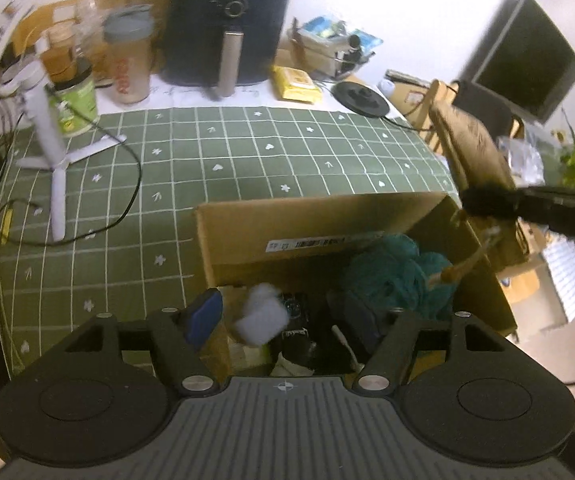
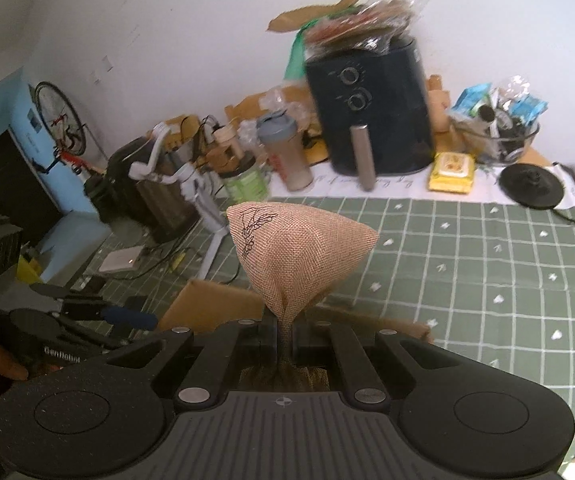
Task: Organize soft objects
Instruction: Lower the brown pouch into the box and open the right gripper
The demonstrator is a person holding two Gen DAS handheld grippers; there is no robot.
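Note:
A cardboard box [image 1: 319,216] stands on the green checked tablecloth [image 1: 247,152]. Inside lie a teal knitted bundle [image 1: 391,276], dark soft items [image 1: 299,336] and a pale blue-white fluffy thing [image 1: 261,316]. My left gripper [image 1: 283,312] is open just above the box's near side, with the fluffy thing loose between its fingers. My right gripper [image 2: 285,332] is shut on the gathered neck of a tan burlap pouch [image 2: 299,248] and holds it above the box's edge [image 2: 207,300]. The right gripper also shows in the left wrist view [image 1: 527,204], above the box's right side.
A black air fryer [image 1: 227,20], a shaker bottle [image 1: 129,60], a green jar [image 1: 77,102], a white tripod [image 1: 55,148] with cables, a yellow wipes pack [image 1: 295,84] and a black round base [image 1: 361,98] stand along the table's far side. A chair [image 1: 467,136] stands to the right.

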